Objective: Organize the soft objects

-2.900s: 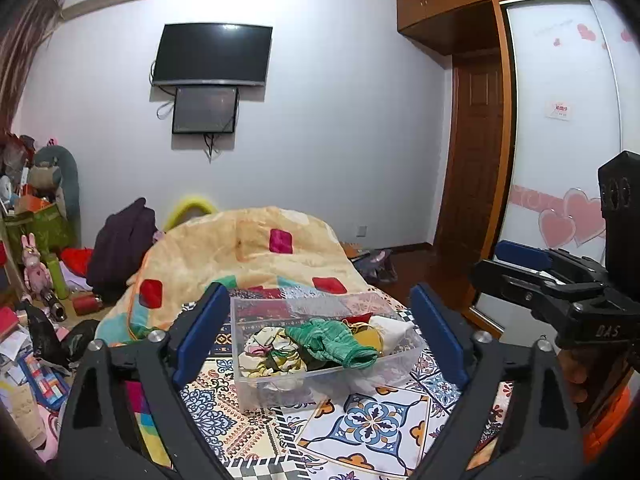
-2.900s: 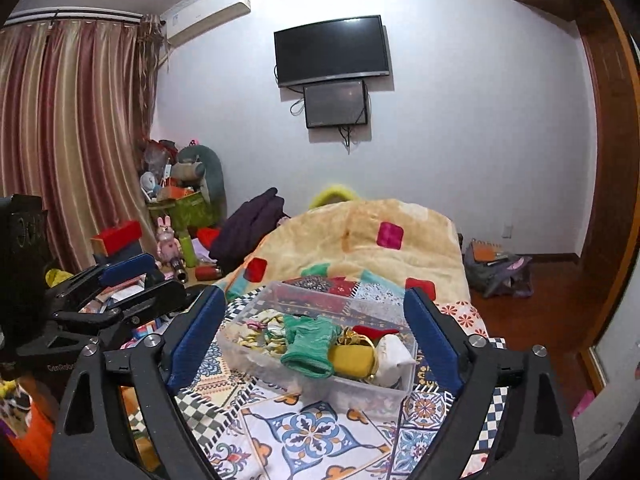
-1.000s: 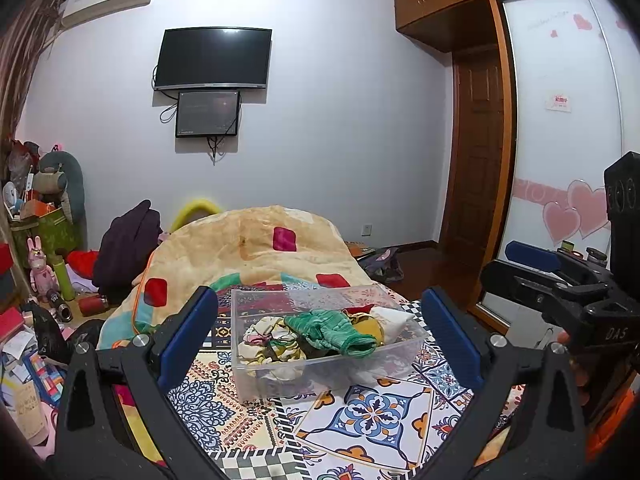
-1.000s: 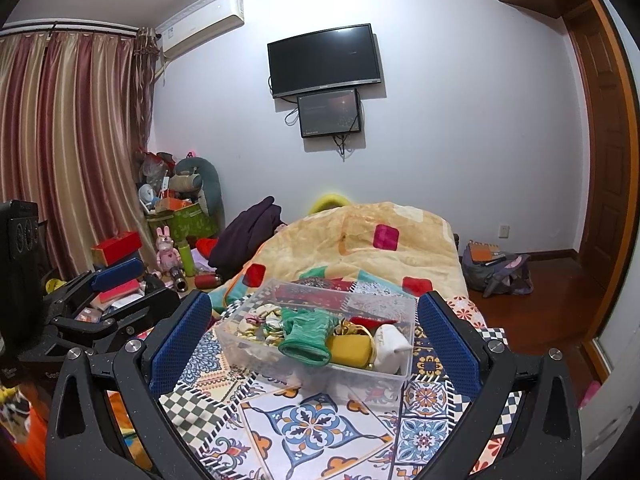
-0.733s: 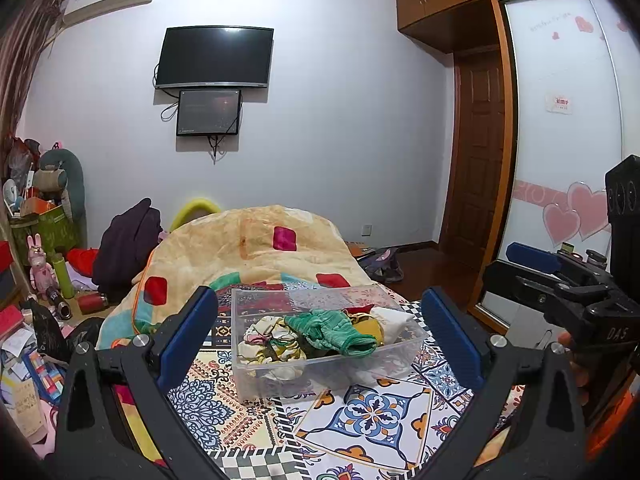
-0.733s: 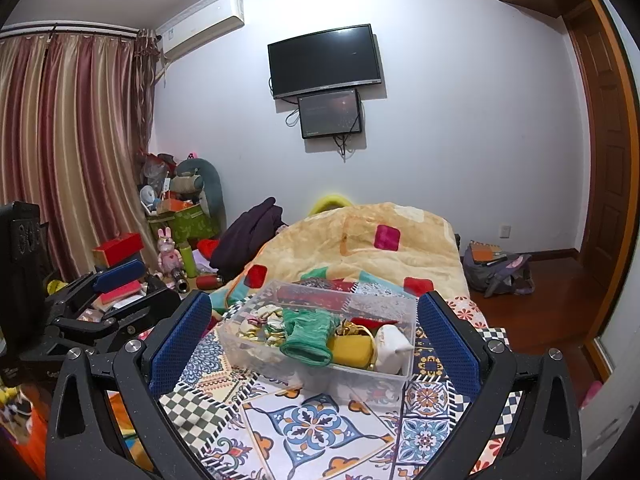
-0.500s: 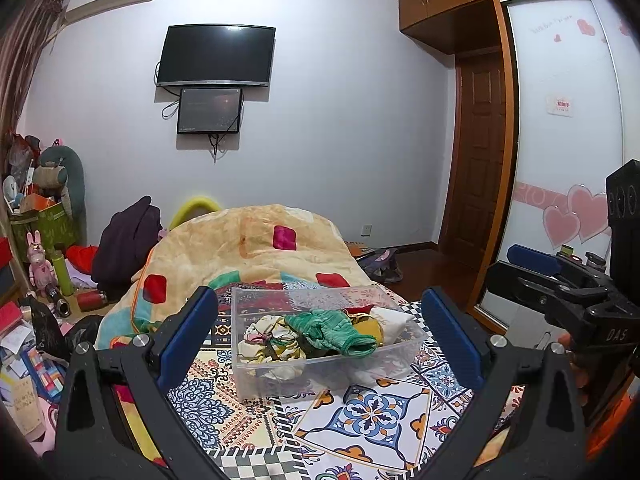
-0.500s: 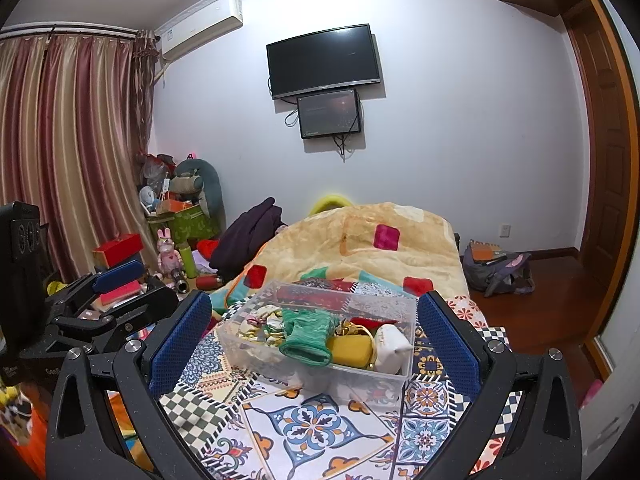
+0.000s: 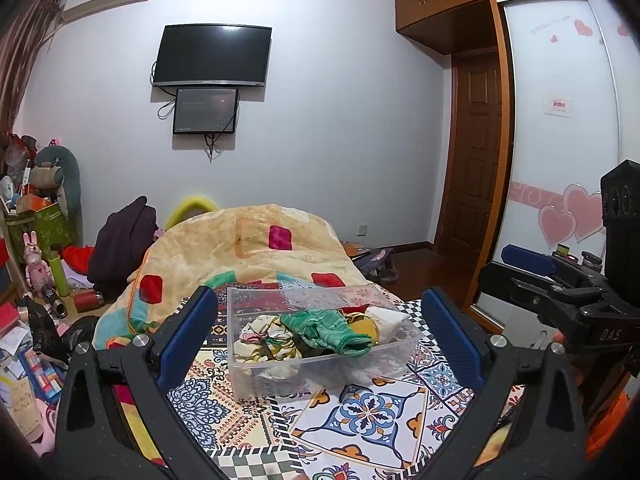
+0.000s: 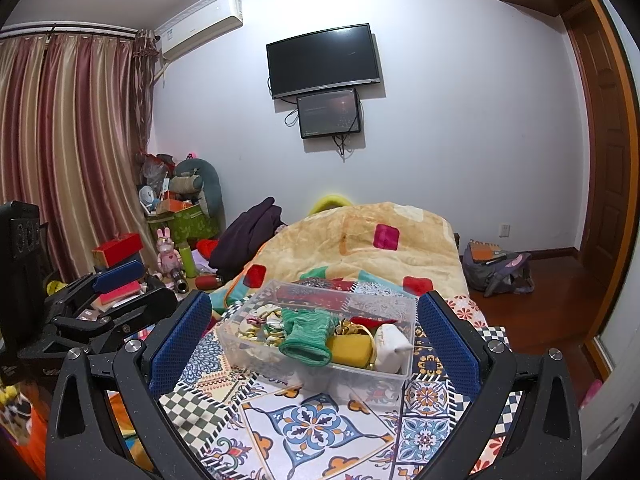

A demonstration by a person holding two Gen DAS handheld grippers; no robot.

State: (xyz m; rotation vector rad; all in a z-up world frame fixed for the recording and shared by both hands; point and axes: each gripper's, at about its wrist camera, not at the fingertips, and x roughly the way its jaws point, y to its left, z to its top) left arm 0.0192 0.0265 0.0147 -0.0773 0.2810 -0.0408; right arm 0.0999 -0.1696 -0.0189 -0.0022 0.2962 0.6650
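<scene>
While apart, bin (image 9: 320, 376) ahead, hand-held gripper (image 9: 320, 328)

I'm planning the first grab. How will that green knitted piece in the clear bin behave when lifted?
The green knitted piece lies draped and creased over the other cloths, so it will likely flop and hang. It looks light. Its ribbed knit should grip well, though it may drag neighbours out of the clear bin.

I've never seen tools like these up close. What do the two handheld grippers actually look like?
Each is a black, speckled plastic frame with triangular cut-outs and silver screws. The left gripper and the right gripper both carry two fingers faced with textured blue pads. Seen from the side, the right one shows white lettering, "DAS". No cables are visible.
</scene>
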